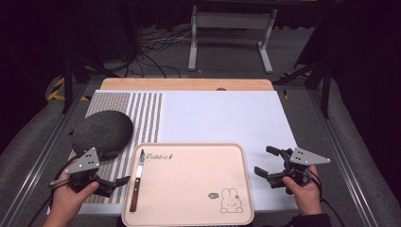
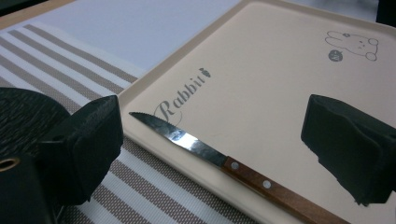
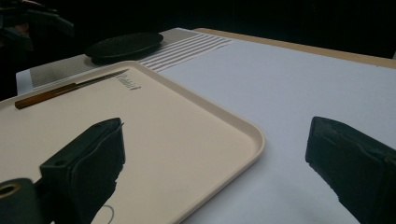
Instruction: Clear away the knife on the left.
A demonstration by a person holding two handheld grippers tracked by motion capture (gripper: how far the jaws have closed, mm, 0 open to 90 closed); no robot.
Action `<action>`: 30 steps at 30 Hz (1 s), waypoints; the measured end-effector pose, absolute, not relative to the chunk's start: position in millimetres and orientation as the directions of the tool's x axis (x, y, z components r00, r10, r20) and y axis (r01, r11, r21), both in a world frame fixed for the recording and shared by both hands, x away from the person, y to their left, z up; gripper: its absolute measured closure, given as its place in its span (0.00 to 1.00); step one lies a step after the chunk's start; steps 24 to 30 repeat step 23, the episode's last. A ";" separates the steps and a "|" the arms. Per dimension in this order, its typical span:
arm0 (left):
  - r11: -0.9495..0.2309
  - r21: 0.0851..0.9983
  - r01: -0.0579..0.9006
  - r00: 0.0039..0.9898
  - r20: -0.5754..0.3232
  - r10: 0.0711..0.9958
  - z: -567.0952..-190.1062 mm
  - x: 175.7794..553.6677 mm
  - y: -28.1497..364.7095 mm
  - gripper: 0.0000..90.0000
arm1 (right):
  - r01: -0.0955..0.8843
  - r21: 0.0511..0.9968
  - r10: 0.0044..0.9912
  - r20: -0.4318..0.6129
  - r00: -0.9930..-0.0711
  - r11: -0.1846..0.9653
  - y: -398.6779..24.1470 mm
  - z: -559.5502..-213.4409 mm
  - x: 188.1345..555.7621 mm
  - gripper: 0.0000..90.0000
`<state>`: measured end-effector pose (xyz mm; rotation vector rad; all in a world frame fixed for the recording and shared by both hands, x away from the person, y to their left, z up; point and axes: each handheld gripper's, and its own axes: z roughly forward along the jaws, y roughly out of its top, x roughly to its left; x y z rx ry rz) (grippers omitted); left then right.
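Observation:
A beige tray (image 1: 198, 156) with a rabbit drawing lies at the table's near edge. A wooden-handled knife (image 1: 137, 182) rests along the tray's left side, blade pointing away. My left gripper (image 1: 116, 185) is open just left of the tray, close to the knife's handle. In the left gripper view the knife (image 2: 219, 158) lies between and just beyond the open jaws of the left gripper (image 2: 215, 112). My right gripper (image 1: 265, 161) is open and empty beside the tray's right edge. Its own view shows the right gripper (image 3: 218, 128) straddling the tray's rim (image 3: 252, 140), with the knife (image 3: 60, 91) far off.
A dark grey round mat (image 1: 102, 132) lies on a striped placemat (image 1: 146, 113) at the left. A white sheet (image 1: 222, 116) covers the table beyond the tray. Metal rails run along both table sides, and a white stand (image 1: 231, 28) is on the floor behind.

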<state>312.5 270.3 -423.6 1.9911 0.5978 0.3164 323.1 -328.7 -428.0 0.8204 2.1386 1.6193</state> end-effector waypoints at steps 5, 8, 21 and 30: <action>-0.313 0.909 0.275 0.832 -0.062 0.551 -432.8 310.2 287.2 0.06 | 0.239 0.953 0.628 0.072 -0.775 0.186 -328.8 -427.8 322.8 0.06; -0.276 0.919 0.281 0.809 -0.072 0.583 -443.5 314.8 302.3 0.06 | 0.238 0.953 0.630 0.071 -0.773 0.185 -329.2 -427.7 322.7 0.06; -0.245 0.934 0.260 0.799 -0.066 0.598 -453.4 315.0 322.4 0.07 | 0.243 0.953 0.646 0.070 -0.760 0.183 -331.9 -432.6 324.4 0.06; -0.249 0.935 0.253 0.804 -0.060 0.592 -452.9 315.1 321.2 0.06 | 0.243 0.953 0.648 0.070 -0.759 0.181 -331.6 -432.8 324.2 0.06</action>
